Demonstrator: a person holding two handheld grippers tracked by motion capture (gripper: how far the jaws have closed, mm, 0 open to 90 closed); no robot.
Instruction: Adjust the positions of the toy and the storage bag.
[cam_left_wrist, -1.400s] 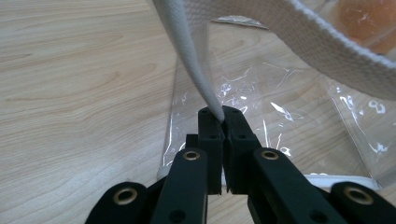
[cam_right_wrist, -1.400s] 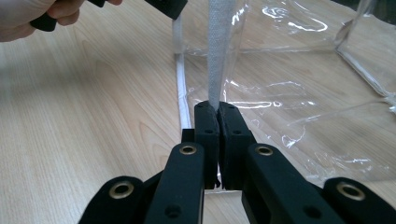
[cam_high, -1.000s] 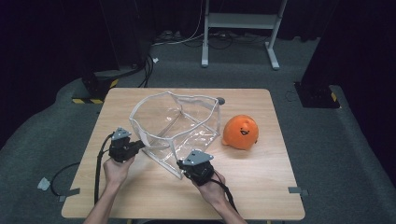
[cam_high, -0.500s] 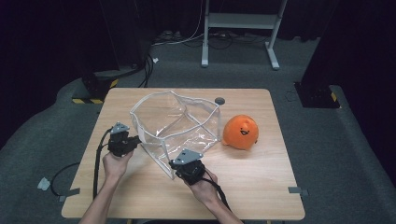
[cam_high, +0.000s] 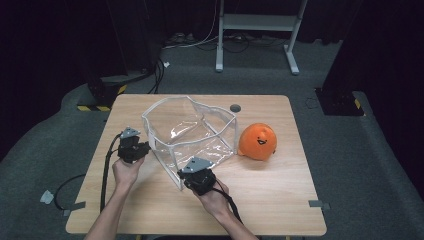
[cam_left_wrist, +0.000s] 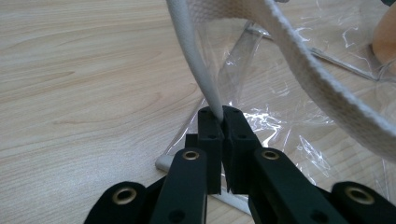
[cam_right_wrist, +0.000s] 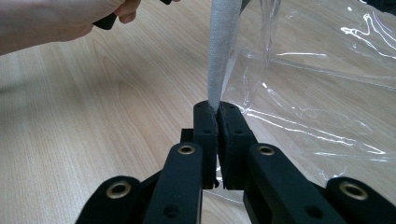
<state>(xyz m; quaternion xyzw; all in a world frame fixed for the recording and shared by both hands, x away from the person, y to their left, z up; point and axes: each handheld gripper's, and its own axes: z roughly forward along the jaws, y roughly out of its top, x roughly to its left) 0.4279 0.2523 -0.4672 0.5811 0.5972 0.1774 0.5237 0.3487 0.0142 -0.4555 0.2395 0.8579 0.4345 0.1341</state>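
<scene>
A clear plastic bag (cam_high: 192, 132) with white fabric trim stands open on the wooden table (cam_high: 280, 200). An orange plush toy (cam_high: 257, 141) with a smiling face rests just right of it. My left gripper (cam_high: 141, 148) is at the bag's left corner, shut on the white trim (cam_left_wrist: 196, 60), which its jaws (cam_left_wrist: 220, 112) pinch. At the bag's near corner my right gripper (cam_high: 192, 176) is shut on the white trim (cam_right_wrist: 222, 51), which rises from its jaws (cam_right_wrist: 217, 106). Its jaws have just eased open a touch, with the trim still between them.
A small dark round disc (cam_high: 235, 108) lies on the table behind the bag. The other hand (cam_right_wrist: 60, 18) appears at the top left of the right gripper view. Beyond the table stand a white metal frame (cam_high: 260, 22) and cables on grey carpet.
The bag's mouth has been drawn wider and squarer. My right gripper has shifted slightly left along the table; the left has barely moved. The orange toy stays put.
</scene>
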